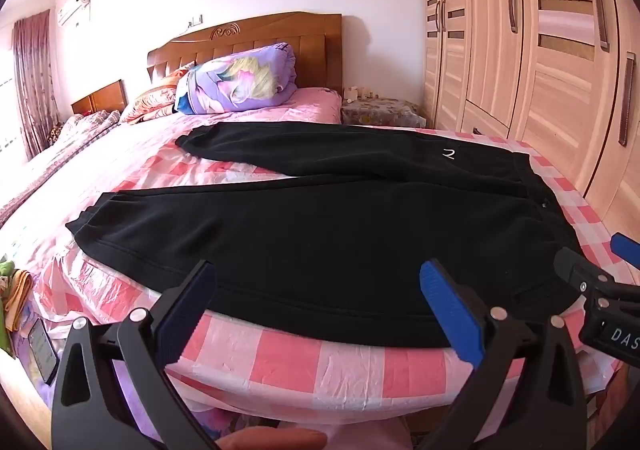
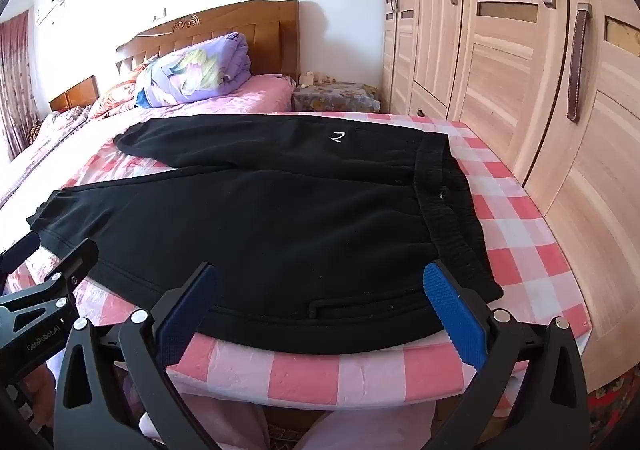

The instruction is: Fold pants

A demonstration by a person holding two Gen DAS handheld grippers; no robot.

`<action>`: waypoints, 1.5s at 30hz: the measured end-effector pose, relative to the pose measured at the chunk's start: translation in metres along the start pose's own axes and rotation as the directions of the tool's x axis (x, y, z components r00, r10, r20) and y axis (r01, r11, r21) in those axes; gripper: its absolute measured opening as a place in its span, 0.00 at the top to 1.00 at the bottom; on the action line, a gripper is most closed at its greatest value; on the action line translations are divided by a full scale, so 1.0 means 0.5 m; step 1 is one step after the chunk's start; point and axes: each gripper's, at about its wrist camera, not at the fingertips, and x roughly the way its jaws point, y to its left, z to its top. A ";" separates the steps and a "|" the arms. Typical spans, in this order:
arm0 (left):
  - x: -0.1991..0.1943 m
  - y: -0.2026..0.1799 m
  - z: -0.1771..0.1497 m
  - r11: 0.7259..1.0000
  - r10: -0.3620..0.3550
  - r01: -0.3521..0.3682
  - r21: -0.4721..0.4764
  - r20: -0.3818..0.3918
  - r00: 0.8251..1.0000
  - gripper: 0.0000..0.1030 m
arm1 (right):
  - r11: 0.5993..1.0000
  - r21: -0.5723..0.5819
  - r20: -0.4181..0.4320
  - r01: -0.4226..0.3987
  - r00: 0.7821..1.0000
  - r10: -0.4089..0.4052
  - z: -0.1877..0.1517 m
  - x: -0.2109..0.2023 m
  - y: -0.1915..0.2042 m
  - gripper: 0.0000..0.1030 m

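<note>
Black pants [image 1: 320, 234] lie flat on the pink checked sheet of the bed [image 1: 304, 362], waistband [image 2: 448, 202] to the right, both legs running left, cuffs [image 1: 84, 222] at the left. A small white mark [image 2: 337, 137] shows on the far leg. My left gripper [image 1: 320, 282] hovers open over the near leg's front edge, nothing between its blue pads. My right gripper [image 2: 320, 282] stands open above the near hem by the waistband corner, holding nothing. Each gripper shows in the other's view: the right gripper [image 1: 592, 262] and the left gripper [image 2: 44, 250].
A folded purple quilt [image 1: 240, 82] and pillows sit by the wooden headboard [image 1: 256, 38]. A tall wooden wardrobe [image 1: 540, 50] lines the right side close to the bed. A nightstand [image 1: 380, 110] stands in the far corner. Clutter lies on the floor at the left [image 1: 24, 314].
</note>
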 end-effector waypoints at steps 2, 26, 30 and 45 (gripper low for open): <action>0.000 -0.002 0.001 1.000 0.002 -0.002 0.001 0.000 1.000 0.01 | 1.000 0.006 0.007 -0.004 1.000 0.003 0.000 -0.001 -0.003 0.04; 0.002 0.004 -0.009 1.000 -0.011 0.011 -0.006 0.003 1.000 0.01 | 0.999 0.023 -0.020 -0.025 0.999 0.025 -0.004 0.005 -0.003 0.04; 0.002 0.004 -0.011 1.000 -0.011 0.011 -0.004 0.002 1.000 0.01 | 0.999 0.029 -0.023 -0.030 0.999 0.030 -0.008 0.004 -0.004 0.04; 0.003 0.001 -0.013 1.000 -0.012 0.012 -0.005 0.001 1.000 0.01 | 0.999 0.032 -0.025 -0.035 0.999 0.035 -0.010 0.002 -0.004 0.04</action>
